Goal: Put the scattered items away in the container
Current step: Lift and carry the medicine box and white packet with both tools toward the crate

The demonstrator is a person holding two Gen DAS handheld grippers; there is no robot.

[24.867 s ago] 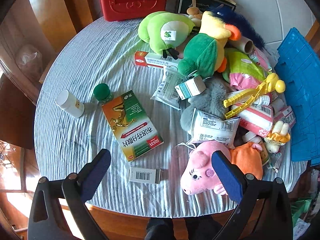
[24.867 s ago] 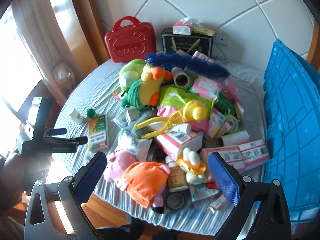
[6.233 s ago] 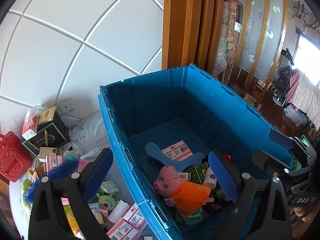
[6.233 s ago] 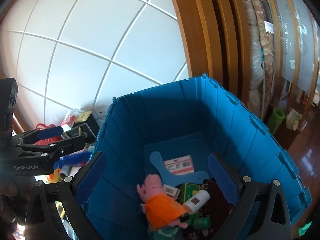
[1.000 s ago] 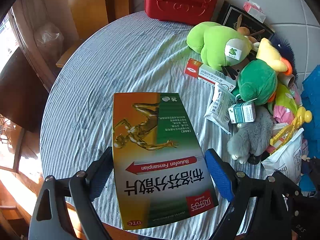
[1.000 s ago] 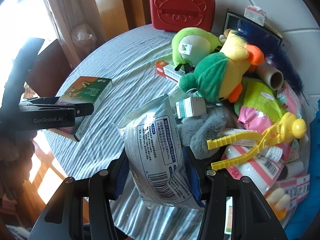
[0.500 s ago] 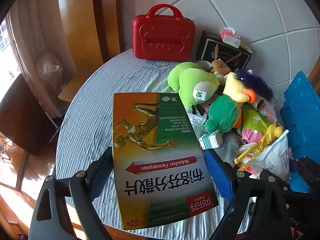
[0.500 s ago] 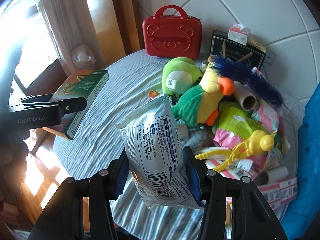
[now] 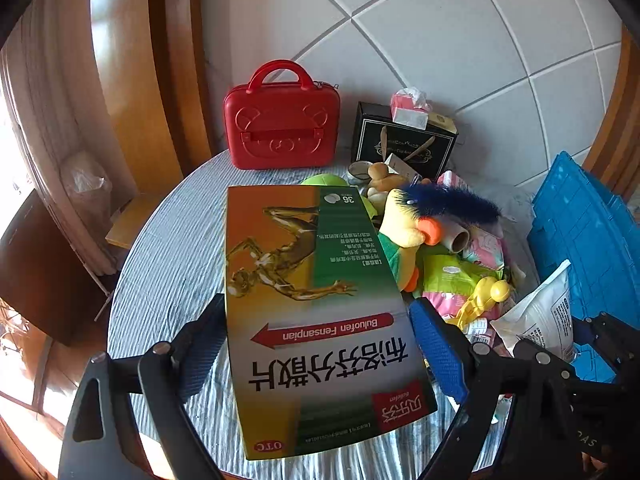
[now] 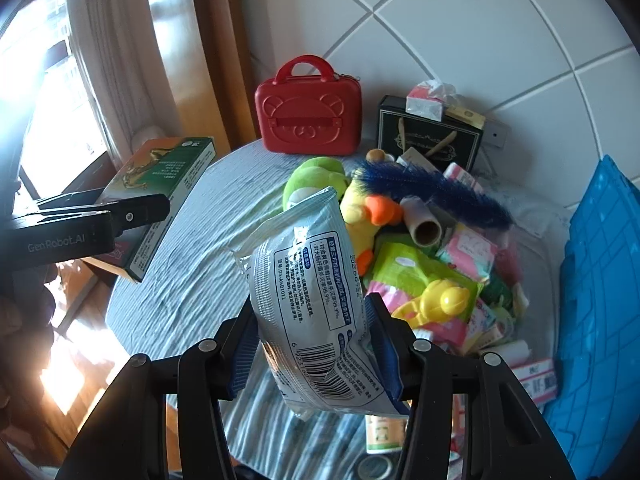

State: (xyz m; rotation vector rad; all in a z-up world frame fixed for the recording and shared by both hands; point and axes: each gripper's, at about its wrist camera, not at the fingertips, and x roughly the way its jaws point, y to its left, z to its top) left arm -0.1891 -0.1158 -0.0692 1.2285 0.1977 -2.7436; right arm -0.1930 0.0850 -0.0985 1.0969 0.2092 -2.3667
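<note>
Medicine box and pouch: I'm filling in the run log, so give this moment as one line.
left tongs: shut on medicine box | right tongs: shut on pouch | both above table | bin: at right

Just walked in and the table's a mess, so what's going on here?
A person is clearing a cluttered round table into a blue crate at its edge. The left claw grips a large orange-and-green medicine box; the right claw grips a silvery-white printed pouch. Both items are held above the table, not in the crate. Plush toys, packets and a red case are on the table.
</note>
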